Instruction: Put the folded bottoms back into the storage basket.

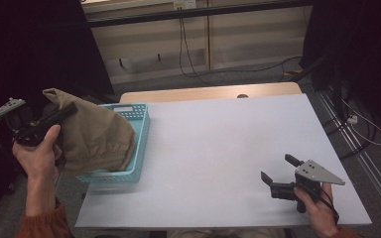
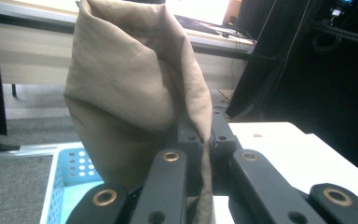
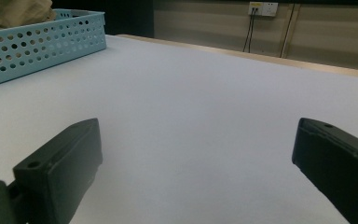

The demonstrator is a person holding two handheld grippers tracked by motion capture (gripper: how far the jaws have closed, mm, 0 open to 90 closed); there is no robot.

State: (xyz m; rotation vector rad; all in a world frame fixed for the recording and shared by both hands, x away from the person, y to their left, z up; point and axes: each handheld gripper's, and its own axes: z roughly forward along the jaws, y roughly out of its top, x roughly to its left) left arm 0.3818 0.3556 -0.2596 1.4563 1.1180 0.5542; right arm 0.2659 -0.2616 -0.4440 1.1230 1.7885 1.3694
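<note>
Left gripper [image 1: 64, 113] at 9 o'clock off table edge, jaws clamped on tan cloth [image 1: 96, 136]. Cloth lifted, draping over blue perforated basket [image 1: 138, 130] at table's 9 o'clock edge. Right gripper [image 1: 278, 171] at 4 o'clock, jaws spread wide, holding nothing, low over white table [image 1: 218, 148].

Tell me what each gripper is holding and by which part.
Left gripper pinches a fold of the tan cloth near its raised top edge; right gripper holds nothing.
</note>
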